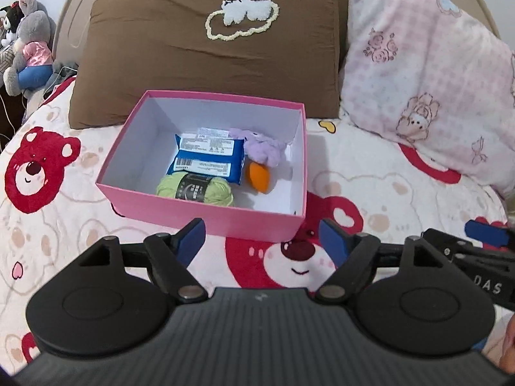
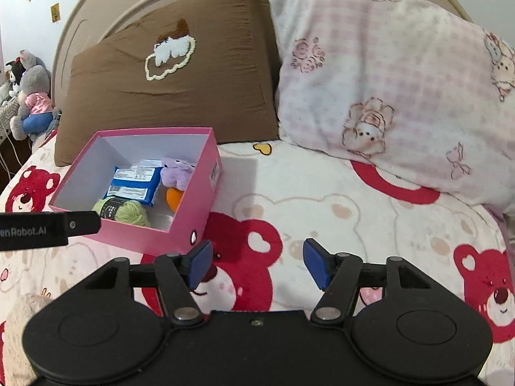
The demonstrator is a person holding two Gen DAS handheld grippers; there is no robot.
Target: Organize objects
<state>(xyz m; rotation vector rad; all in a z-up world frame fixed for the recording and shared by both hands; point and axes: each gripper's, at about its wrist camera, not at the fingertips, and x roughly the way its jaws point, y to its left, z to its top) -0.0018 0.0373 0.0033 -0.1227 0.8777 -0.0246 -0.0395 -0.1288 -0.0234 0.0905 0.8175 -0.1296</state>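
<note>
Bear-print bedspread point(image 2: 322, 193), brown pillow point(image 1: 209, 61), pink pillow point(image 2: 386, 80), headboard point(image 2: 96, 9)

The left wrist camera sits just behind the left gripper point(image 1: 262, 239) and looks forward and down along its fingers, over the bed point(image 1: 64, 225) toward the headboard point(image 1: 74, 9). The pink box point(image 1: 206, 215) lies close ahead, centred, just beyond the fingertips.

The right wrist camera looks the same way from behind the right gripper point(image 2: 257, 265), set further right: the box point(image 2: 193, 206) falls to its left, near the bed's left edge.

Both views share the box, the brown pillow point(image 1: 193, 64), the pink pillow point(image 2: 386, 80) and the stuffed toys point(image 1: 29, 41). Each also catches part of the other gripper at its edge.
</note>
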